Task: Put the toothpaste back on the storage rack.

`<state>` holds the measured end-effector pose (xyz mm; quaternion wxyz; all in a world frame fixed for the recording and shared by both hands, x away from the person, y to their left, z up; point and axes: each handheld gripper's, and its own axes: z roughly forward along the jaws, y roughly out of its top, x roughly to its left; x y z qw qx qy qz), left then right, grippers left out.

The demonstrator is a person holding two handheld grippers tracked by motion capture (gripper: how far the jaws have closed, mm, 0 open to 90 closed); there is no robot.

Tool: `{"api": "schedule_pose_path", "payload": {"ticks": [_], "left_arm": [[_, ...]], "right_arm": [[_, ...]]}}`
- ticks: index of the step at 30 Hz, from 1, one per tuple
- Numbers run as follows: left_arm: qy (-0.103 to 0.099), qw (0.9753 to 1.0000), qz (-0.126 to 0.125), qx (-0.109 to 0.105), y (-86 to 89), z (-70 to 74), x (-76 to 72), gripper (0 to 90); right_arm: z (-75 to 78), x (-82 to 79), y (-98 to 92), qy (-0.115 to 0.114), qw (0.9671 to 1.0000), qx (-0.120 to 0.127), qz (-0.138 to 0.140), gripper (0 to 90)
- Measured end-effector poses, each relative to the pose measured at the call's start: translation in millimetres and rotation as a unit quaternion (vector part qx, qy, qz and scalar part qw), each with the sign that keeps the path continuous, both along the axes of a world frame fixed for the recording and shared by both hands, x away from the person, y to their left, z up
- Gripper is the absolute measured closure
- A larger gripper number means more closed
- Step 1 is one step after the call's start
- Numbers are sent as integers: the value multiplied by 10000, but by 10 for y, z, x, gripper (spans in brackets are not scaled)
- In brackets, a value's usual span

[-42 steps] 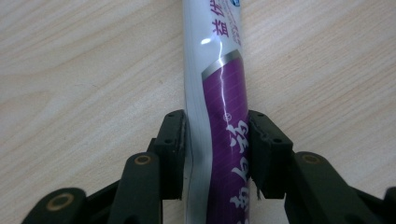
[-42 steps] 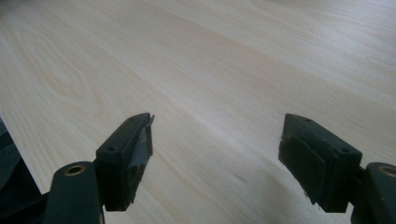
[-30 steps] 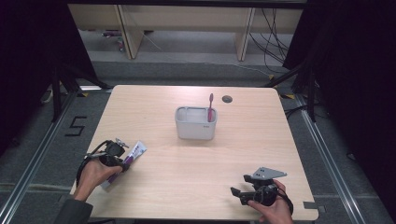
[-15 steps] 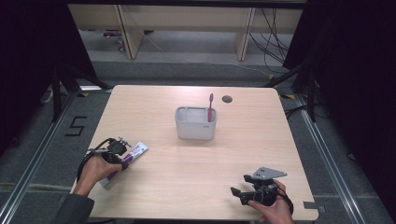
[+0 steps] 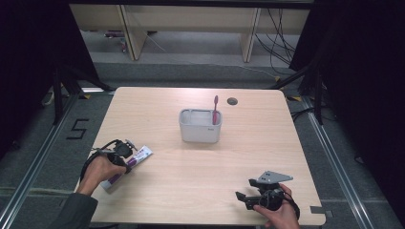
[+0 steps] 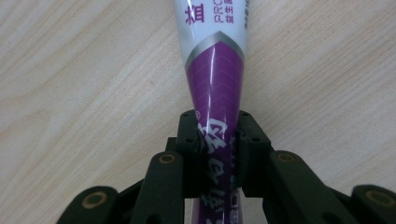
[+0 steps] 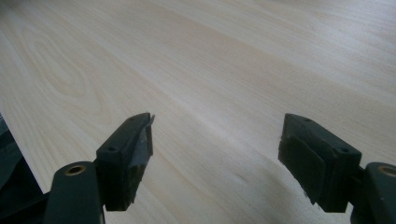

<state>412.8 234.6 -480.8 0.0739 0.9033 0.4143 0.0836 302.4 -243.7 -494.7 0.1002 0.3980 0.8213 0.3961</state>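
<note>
Clamped across the purple end of the toothpaste tube [image 6: 215,93], the left gripper [image 6: 215,154] pinches it from both sides, a grip that should keep the soft tube from slipping when lifted; the tube lies flat near the table's [image 5: 157,109] front left edge. Nearer the front right corner, the right gripper [image 7: 215,149] rests low with its jaws spread wide and holding nothing, apparently waiting its turn. Farther back, mid-table, a grey holder [image 5: 199,127] stands with a pink toothbrush [image 5: 215,109] upright in it, probably where the tube belongs.
</note>
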Motion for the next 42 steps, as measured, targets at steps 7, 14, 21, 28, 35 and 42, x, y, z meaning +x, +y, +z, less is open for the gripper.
{"api": "schedule_pose_path", "payload": {"ticks": [7,14,21,28,35,42], "left_arm": [[76,9999,-69,48,-18,10,7,748],[223,9995,-191,88,-15,17,27,748],[277,9994,-214,73,-6,15,36,745],[297,9992,-253,109,-13,7,50,746],[94,9992,-375,-86,-6,45,17,755],[-357,9975,-379,-484,8,237,-27,757]], "right_arm": [[-1,-7,7,66,10000,43,-39,269],[2,-12,7,81,9999,58,-51,270],[3,-1,-3,-9,10000,10,8,271],[-1,-4,7,50,10000,67,30,270],[2,2,-7,44,10000,49,-39,270],[-8,10,-11,-12,10000,47,-45,270]]}}
